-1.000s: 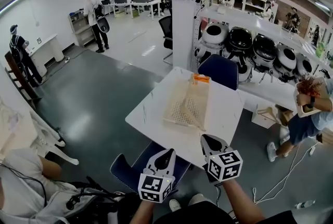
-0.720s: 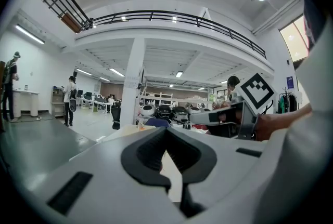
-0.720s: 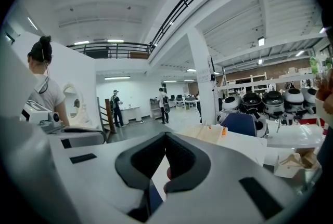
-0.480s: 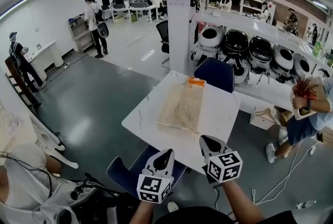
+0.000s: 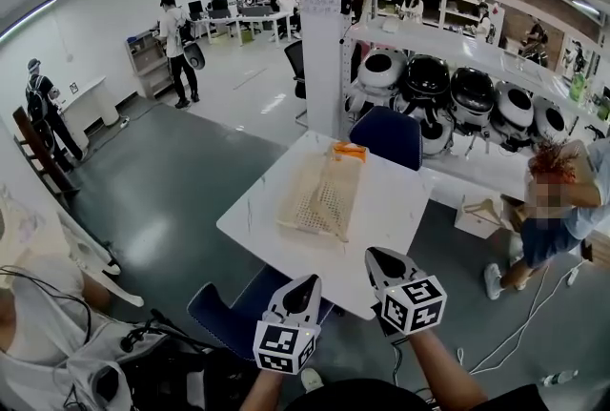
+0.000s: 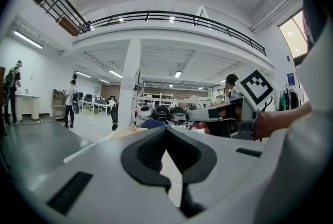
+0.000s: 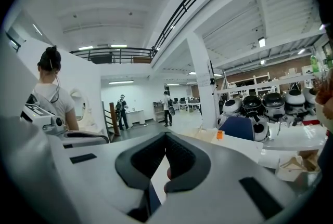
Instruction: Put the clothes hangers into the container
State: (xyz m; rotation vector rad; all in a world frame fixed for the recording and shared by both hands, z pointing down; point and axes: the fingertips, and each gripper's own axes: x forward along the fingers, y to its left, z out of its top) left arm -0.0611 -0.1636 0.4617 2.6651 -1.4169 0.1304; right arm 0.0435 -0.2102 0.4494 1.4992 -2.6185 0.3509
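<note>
White table (image 5: 396, 209) w/ beige mesh container (image 5: 307, 195) lying mid-top; pale wooden hangers (image 5: 332, 220) seem to lie inside it. Both tongs hover by the near edge, well apart from the container. Left gripper (image 5: 309, 281): jaws pressed together, nothing btwn. Right gripper (image 5: 376, 255): same, tips together, empty.

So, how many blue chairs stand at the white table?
2. One blue chair stands at the far side of the white table; the other is at the near side, partly under the table edge. The table may hide more.
</note>
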